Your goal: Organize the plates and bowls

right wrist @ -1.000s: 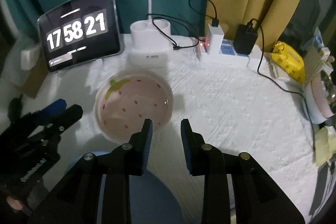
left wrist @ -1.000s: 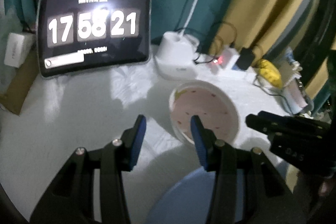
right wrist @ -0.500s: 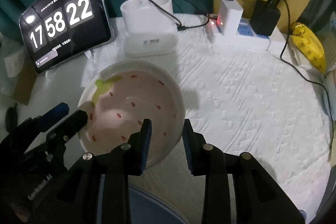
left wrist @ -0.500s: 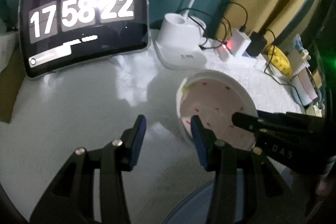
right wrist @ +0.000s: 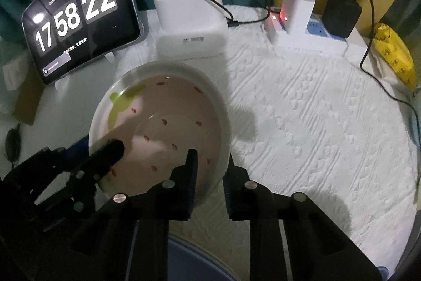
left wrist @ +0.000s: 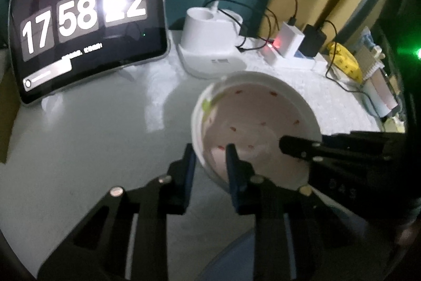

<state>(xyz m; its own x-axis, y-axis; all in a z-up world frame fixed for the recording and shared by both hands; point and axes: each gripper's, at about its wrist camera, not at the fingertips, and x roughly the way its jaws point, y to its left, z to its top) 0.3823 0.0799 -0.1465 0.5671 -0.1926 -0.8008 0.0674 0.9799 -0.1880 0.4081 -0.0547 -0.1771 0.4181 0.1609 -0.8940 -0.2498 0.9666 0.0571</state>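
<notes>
Straddling the near-left rim of the pink bowl (left wrist: 259,123), the left gripper (left wrist: 209,157) has one finger inside the bowl and one outside; its jaws are closing, and the blur hides whether the pads already press the wall.
- Left wrist view, bowl: on the worktop (left wrist: 86,138), white outside, pink inside with red flecks and a green mark at the far-left rim.
- Right gripper (left wrist: 300,149): enters from the right, a dark finger reaching over the bowl's right rim.
- Open room: bare worktop left of the bowl up to the tablet clock (left wrist: 86,38).
- Far edge: white lamp base (left wrist: 210,44), chargers, cables.
- Blue plate (left wrist: 236,254): rim at the bottom edge, under the gripper frame.

Right wrist view:
- Right gripper (right wrist: 209,162): astride the bowl's (right wrist: 163,123) near-right rim, one finger inside, one outside; jaws closing, contact not plain.
- Left gripper (right wrist: 100,154): at the bowl's left rim, dark finger tip over the inside.
- Open room: wide textured white cloth (right wrist: 302,123) right of the bowl.
- Far edge: lamp base (right wrist: 190,23), power strip (right wrist: 310,38), yellow packet (right wrist: 394,54) at far right.
- Tablet clock (right wrist: 79,12): far left, leaning upright.
- Blue plate (right wrist: 194,262): at the bottom edge.
</notes>
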